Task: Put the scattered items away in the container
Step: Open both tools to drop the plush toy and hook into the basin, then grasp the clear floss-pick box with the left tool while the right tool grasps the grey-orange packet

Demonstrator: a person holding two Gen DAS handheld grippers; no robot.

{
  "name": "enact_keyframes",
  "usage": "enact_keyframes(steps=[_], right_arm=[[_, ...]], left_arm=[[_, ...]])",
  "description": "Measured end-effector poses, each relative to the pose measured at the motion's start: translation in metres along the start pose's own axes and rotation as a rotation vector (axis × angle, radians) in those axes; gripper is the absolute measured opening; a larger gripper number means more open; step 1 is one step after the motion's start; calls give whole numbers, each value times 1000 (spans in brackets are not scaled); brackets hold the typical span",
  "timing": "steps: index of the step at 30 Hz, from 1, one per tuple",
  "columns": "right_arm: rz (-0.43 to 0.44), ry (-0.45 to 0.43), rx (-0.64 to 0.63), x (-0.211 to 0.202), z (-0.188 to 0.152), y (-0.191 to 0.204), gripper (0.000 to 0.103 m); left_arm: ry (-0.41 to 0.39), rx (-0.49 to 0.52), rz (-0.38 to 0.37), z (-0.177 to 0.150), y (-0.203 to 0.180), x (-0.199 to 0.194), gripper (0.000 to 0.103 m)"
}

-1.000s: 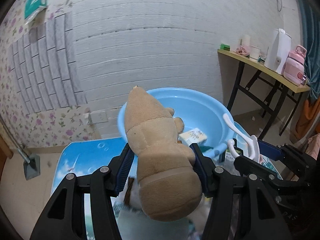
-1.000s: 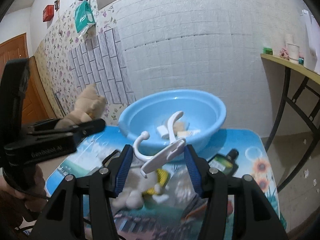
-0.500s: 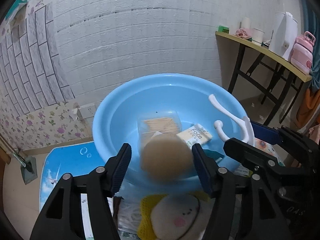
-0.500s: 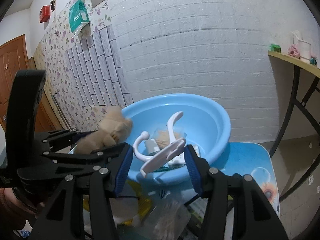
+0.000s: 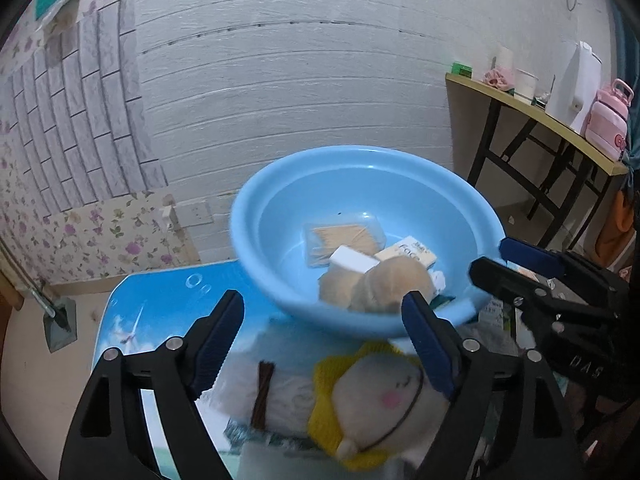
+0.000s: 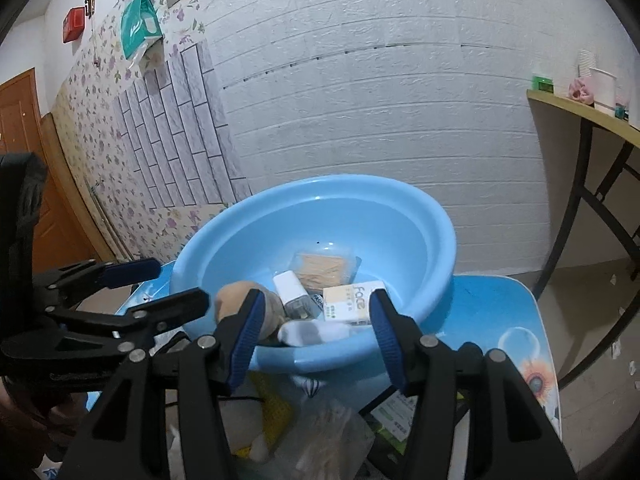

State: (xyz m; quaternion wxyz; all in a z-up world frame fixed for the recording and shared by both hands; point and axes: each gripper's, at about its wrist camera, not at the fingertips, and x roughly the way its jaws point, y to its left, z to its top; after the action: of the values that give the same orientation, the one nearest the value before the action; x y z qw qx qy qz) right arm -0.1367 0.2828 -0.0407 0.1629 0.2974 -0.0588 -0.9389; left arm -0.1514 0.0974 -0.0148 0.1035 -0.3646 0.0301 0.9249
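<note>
One soft toy is my next concern: the yellow-hooded doll lies face up on the table, just below my left gripper and touching a white cloth bundle tied with a brown band. I judge it light, squashy and in no way fragile, so it will give under the pads instead of slipping. I'd take it across the round head, where there is the most bulk, not by the loose yellow hood, which would likely stretch and let the doll swing.

Beyond it stands the blue basin, near the far edge of the table. A brown plush toy already rests inside against the near wall, beside a white block, a clear box of thin sticks and a small pack printed "face".

My left jaws have just been opening and stand wide, with nothing between them; the plush sits past the tips, free of the pads. My right gripper hovers at the near rim with its jaws apart and nothing visibly clamped. A blurred white thing lies in the basin just beyond its tips; I cannot tell what it is.

More clutter remains on the table under the right gripper, too blurred to name, so the tidying is only partly done.
</note>
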Motion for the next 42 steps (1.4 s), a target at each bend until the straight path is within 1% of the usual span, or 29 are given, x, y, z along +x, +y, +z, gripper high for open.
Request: enact_keyframes(steps=[7,9,12,20,23,27,32,38,42], right_arm=[[-27,51,26,-18,-21,1,55],[-38,59,34,-25,-29,0,55],[-54,79,44,-35,-44,0,55],[-92,129,51,-55,-75,3,55],[-89,147,64,-59,-84,4,55],[-77,178,63,-61,-96,8,55],[-84,204,65,-62,-106,8,55],[-106,191,72,-65,-103,5,55],[-115,200,75,-62,-104,2,55]], left_arm=[[12,-27,14,-29,14,-23,83],[16,-32,21,-39,17,-29,87],[23,-39,19,-55,22,-38,88],[68,-39,15,-92,29,-50,90],[74,-42,1,-103,32,-56,94],[91,-56,0,-117,38,-59,95],[119,-79,24,-127,49,-57,95],[114,-114,43,-126,61,-56,95],[123,-118,46,-125,64,-52,95]])
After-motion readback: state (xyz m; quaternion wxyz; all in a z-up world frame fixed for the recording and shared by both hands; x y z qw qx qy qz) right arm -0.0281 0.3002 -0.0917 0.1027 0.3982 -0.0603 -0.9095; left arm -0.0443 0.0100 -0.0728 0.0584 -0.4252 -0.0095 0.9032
